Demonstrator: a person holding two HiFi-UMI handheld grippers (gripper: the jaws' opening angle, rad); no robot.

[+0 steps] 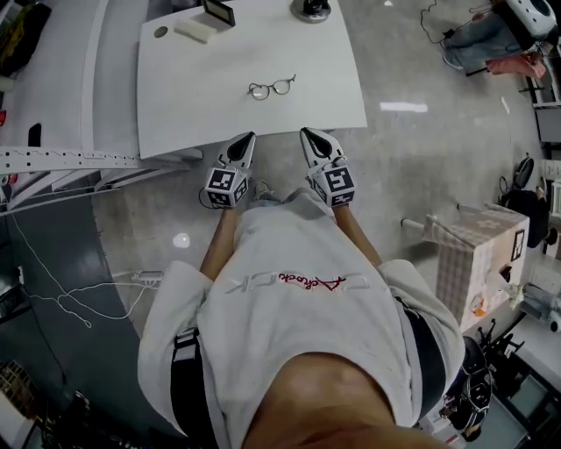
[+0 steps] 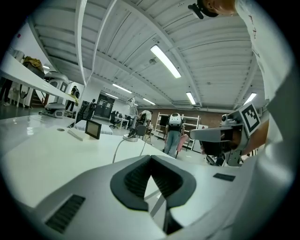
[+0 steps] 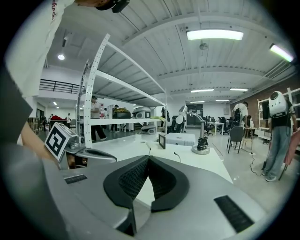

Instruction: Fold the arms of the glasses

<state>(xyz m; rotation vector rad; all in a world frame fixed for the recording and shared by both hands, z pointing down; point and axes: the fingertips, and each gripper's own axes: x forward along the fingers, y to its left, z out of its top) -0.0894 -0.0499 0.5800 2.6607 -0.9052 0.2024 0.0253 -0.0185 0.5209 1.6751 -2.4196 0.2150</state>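
red script on shirt (image 1: pixel 263 254), apparently illegible

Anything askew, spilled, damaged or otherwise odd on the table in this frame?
Nothing stands out. The glasses lie by themselves on the white table, well apart from the white block and the small screen at its far side. The left gripper and right gripper are shut and empty at the near edge.

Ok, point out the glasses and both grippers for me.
glasses (image 1: pixel 271 88), head view, bridge between the lenses.
left gripper (image 1: pixel 249 138), head view, at its closed fingertips.
right gripper (image 1: pixel 308 132), head view, at its closed fingertips.
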